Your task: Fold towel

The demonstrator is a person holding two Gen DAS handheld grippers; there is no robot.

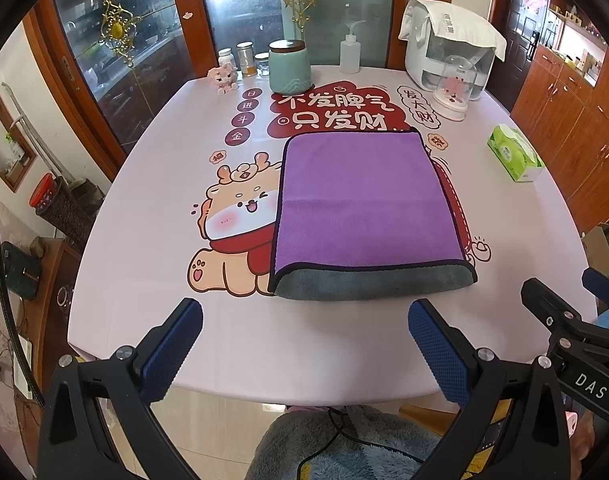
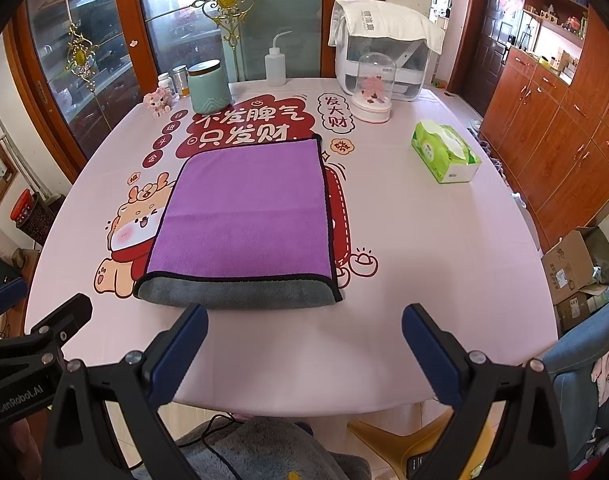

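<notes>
A purple towel [image 1: 364,204] with a grey underside and dark trim lies flat on the pink printed tablecloth [image 1: 152,312], folded over so the grey fold edge faces me; it also shows in the right wrist view [image 2: 244,220]. My left gripper [image 1: 304,340] is open and empty, held above the near table edge, short of the towel. My right gripper [image 2: 304,340] is open and empty too, just in front of the towel's grey fold. The right gripper's body [image 1: 564,328] shows at the right of the left wrist view.
At the table's far side stand a teal jar [image 1: 290,66], small jars [image 1: 244,58], a squeeze bottle [image 1: 350,54], a white appliance [image 1: 452,44], a glass dome [image 1: 456,88] and a pink figurine [image 1: 223,76]. A green tissue box [image 2: 444,152] sits right. Cabinets line the right wall.
</notes>
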